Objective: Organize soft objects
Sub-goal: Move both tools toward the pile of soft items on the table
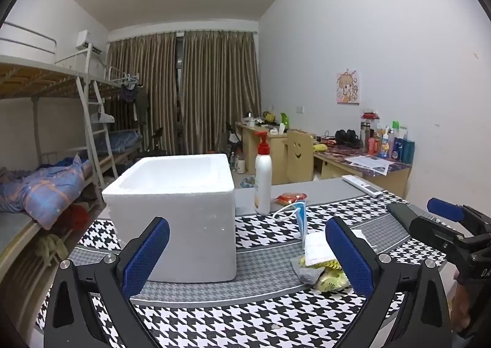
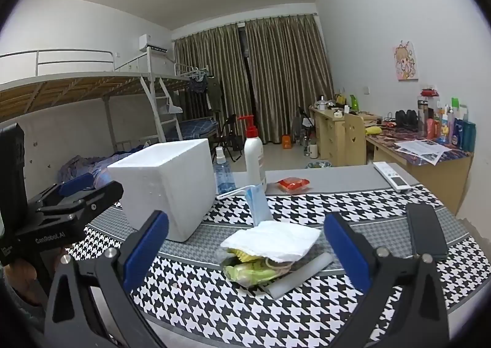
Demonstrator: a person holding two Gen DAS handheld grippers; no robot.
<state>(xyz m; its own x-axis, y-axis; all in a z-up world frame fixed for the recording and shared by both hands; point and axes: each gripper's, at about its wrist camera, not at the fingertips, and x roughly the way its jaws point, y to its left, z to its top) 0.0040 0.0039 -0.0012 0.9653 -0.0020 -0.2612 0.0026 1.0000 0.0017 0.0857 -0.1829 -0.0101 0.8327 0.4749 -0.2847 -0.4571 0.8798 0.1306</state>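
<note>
One white foam box (image 2: 167,185) is seen on the checked table mat (image 2: 245,311). Soft things are piled just right of it: a white cloth (image 2: 273,240) on green bags (image 2: 251,271). Both the left gripper (image 1: 247,253) and right gripper (image 2: 245,253) are held wide, with nothing gripped.

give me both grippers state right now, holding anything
Left gripper: open, jaws wide, holding nothing.
Right gripper: open, jaws wide, holding nothing.
</note>
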